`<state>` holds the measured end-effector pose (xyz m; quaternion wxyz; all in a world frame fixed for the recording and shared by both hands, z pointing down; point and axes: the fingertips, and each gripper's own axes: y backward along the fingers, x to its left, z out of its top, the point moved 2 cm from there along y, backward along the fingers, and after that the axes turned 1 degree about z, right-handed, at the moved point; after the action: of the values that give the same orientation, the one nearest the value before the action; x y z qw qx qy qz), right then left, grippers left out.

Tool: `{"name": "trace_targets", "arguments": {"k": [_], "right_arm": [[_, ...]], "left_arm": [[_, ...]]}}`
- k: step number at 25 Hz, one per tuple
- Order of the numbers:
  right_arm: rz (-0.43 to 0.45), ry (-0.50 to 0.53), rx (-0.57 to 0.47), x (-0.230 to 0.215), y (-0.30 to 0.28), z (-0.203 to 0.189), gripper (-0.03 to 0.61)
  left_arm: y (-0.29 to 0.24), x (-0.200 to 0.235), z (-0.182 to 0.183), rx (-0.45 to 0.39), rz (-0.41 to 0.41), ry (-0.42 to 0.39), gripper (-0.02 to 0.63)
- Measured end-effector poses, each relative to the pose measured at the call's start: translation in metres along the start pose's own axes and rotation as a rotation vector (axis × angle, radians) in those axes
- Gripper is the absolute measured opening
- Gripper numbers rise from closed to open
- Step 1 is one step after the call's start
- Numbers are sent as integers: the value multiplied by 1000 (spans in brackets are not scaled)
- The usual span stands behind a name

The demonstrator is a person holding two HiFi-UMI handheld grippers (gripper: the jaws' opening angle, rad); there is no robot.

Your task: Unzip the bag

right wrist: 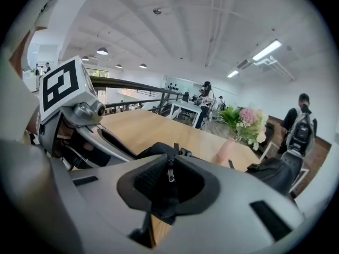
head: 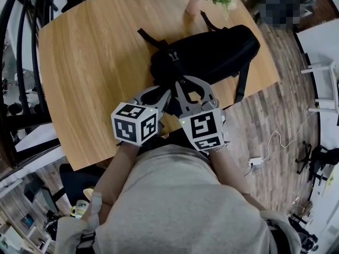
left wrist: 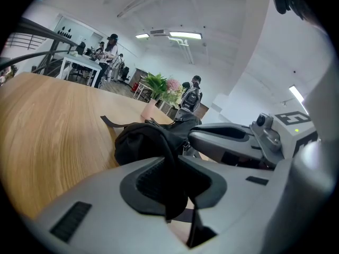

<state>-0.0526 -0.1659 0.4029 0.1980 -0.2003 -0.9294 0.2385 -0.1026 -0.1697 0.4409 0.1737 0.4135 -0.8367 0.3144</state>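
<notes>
Head view, left gripper point(left wrist: 175, 180) pinching bag point(head: 212, 52) (black); right gripper point(right wrist: 170, 187) clamping zipper pull point(right wrist: 170, 172)

Person: grey shirt point(head: 175, 205). Ahead of shirt: left gripper point(head: 165, 95), right gripper point(head: 183, 83). Both have grey shells, black ribbed pads point(left wrist: 151, 181), and white cubes point(head: 135, 123) with black square markers.

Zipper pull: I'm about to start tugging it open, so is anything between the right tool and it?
Nothing visible does. The zipper pull already sits between the jaws of the right tool on the black bag, and the left tool pinches a fold of the bag's fabric alongside.
</notes>
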Motion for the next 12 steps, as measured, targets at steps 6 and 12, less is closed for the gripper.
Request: {"name": "trace_targets", "arguments": {"k": [6,12], "right_arm": [[-24,-39,11,-2,8,-7,11],[-16,-138,-6,-7,12,-13,9]], "left_arm": [[0,0,0,6,1,-9,83],[0,0,-1,7,4,-10,83]]}}
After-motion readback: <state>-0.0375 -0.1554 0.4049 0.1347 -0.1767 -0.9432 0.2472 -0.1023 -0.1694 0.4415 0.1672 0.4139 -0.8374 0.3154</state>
